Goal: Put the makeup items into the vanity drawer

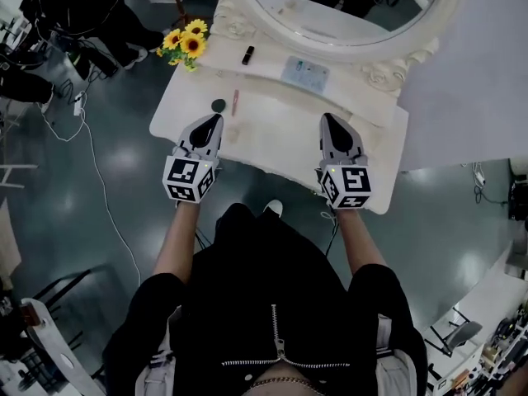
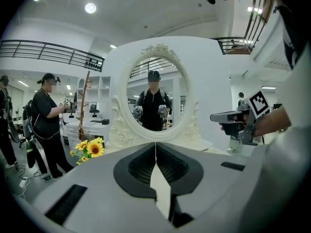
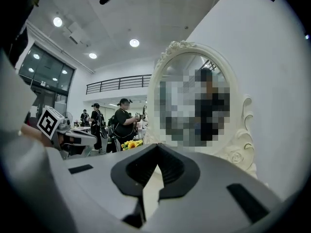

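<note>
Makeup lies loose on the white vanity tabletop (image 1: 272, 134) — a black round compact (image 1: 218, 105) and a pink pencil (image 1: 235, 101) just beside it near the left edge, a small black tube (image 1: 247, 54) and a pale blue packet (image 1: 305, 74) along the back edge under the mirror (image 1: 330, 7). Sunflowers (image 1: 186, 44) sit at the back left corner. Left gripper (image 1: 216, 120) and right gripper (image 1: 327, 118) hover over the front edge — jaws of each pressed together, nothing between them.

White vanity (image 1: 272, 134), yellow sunflowers (image 1: 186, 43), dark floor (image 1: 115, 188).
</note>
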Action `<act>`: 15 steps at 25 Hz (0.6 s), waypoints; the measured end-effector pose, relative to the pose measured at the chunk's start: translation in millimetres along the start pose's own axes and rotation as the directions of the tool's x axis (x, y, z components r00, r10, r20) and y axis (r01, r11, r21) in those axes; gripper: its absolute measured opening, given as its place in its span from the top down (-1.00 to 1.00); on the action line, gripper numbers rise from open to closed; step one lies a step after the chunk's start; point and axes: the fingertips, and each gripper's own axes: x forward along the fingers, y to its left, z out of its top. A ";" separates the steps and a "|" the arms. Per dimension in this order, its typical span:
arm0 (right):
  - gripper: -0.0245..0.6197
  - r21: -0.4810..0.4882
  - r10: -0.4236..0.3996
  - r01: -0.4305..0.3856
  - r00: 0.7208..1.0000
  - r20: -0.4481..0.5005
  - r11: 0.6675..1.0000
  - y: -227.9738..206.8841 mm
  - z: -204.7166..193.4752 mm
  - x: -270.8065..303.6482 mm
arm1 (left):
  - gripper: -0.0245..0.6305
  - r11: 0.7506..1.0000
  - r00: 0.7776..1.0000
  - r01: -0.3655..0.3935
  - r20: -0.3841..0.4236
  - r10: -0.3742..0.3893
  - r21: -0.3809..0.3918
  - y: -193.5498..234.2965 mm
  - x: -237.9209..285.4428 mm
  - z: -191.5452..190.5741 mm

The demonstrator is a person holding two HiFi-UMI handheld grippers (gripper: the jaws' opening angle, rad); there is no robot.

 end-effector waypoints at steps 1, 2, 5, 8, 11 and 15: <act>0.91 -0.005 -0.009 0.009 1.000 0.004 1.000 -2.8 1.5 1.6 | 0.86 1.000 1.000 0.008 0.003 -0.008 0.001 1.9 6.3 2.2; 0.91 -0.008 -0.020 0.020 1.000 0.006 1.000 -6.5 2.9 3.4 | 0.86 1.000 1.000 0.016 0.008 -0.016 0.001 3.8 13.1 4.6; 0.90 -0.007 -0.059 0.059 0.998 0.010 0.998 -20.3 5.4 9.4 | 0.86 0.999 0.999 0.043 0.023 -0.043 0.007 9.1 34.1 13.0; 0.91 -0.009 -0.095 0.095 0.995 0.016 0.995 -30.3 8.7 15.8 | 0.86 0.997 0.997 0.073 0.039 -0.074 0.018 14.8 52.0 21.5; 0.90 -0.011 -0.132 0.133 0.991 0.025 0.991 -37.5 14.7 21.7 | 0.86 0.994 0.993 0.109 0.046 -0.110 0.032 20.3 66.6 28.3; 0.90 -0.010 -0.160 0.161 0.987 0.022 0.987 -40.9 19.5 27.5 | 0.86 0.988 0.988 0.149 0.040 -0.150 0.028 27.8 81.7 31.3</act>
